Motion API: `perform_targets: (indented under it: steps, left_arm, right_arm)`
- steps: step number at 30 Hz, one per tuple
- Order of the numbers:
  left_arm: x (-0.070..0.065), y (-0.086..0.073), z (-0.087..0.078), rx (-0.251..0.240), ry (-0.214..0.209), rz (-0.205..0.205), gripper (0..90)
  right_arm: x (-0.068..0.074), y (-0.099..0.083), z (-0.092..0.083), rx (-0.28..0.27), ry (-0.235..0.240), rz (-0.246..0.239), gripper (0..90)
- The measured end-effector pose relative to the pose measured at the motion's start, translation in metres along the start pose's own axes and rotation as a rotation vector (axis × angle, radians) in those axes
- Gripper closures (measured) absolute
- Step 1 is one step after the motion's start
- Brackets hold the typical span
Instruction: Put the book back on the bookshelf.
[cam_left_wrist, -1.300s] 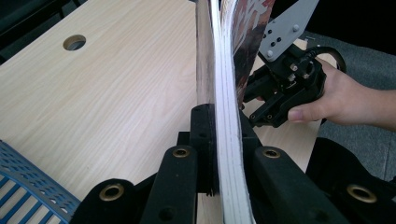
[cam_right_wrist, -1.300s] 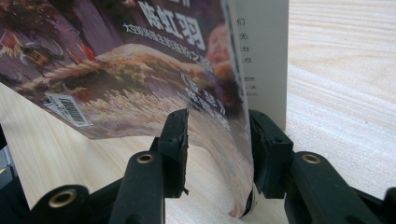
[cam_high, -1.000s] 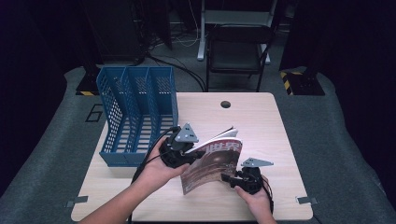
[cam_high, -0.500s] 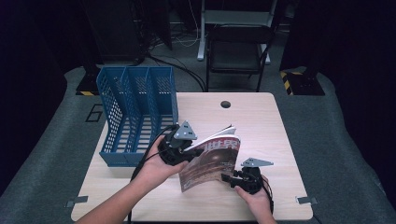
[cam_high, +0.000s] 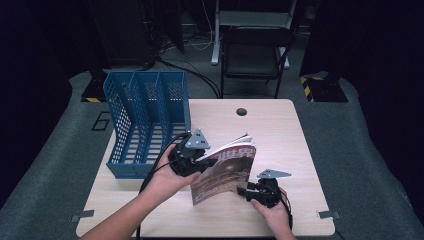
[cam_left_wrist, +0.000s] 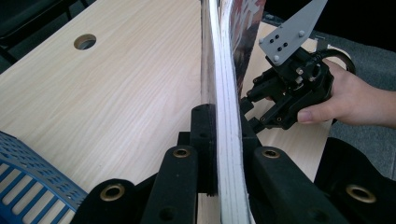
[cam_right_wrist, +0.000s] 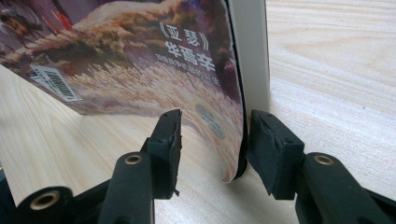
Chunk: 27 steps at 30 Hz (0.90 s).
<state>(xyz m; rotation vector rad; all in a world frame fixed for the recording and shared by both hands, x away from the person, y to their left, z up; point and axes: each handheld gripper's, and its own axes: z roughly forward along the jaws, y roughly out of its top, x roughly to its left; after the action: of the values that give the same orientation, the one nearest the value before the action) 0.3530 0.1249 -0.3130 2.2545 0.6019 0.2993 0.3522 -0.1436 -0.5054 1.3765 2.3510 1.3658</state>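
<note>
A thick magazine (cam_high: 225, 172) with a brown picture cover stands on edge, tilted, on the wooden table (cam_high: 280, 130). My left gripper (cam_high: 207, 161) is shut on its upper left edge. In the left gripper view the stack of pages (cam_left_wrist: 226, 93) runs straight between the left gripper's (cam_left_wrist: 224, 135) pressed pads. My right gripper (cam_high: 248, 190) sits at the magazine's lower right corner. Its jaws have just been opening. In the right gripper view the cover's corner (cam_right_wrist: 219, 116) hangs between the right gripper's (cam_right_wrist: 212, 135) spread pads, and the left pad stands off it.
A blue mesh file rack (cam_high: 145, 120) with three slots stands at the table's left rear, close behind my left hand. A round cable hole (cam_high: 242, 111) lies at the table's far edge. A dark chair (cam_high: 255, 45) stands beyond the table.
</note>
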Motion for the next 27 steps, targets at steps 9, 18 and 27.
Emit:
perform_targets:
  steps: [9,18,27]
  left_arm:
    - [0.001,-0.001,-0.001,-0.002,0.002,-0.005,84.0]
    - [0.002,0.002,-0.006,0.002,0.019,0.011,84.0]
    - [0.006,0.006,-0.017,-0.012,0.019,-0.004,84.1]
  right_arm:
    - [0.000,0.000,0.000,0.002,-0.001,0.008,54.4]
    - [-0.001,0.000,0.000,0.002,0.008,0.013,54.7]
    - [-0.001,0.000,-0.001,-0.010,0.011,0.022,54.5]
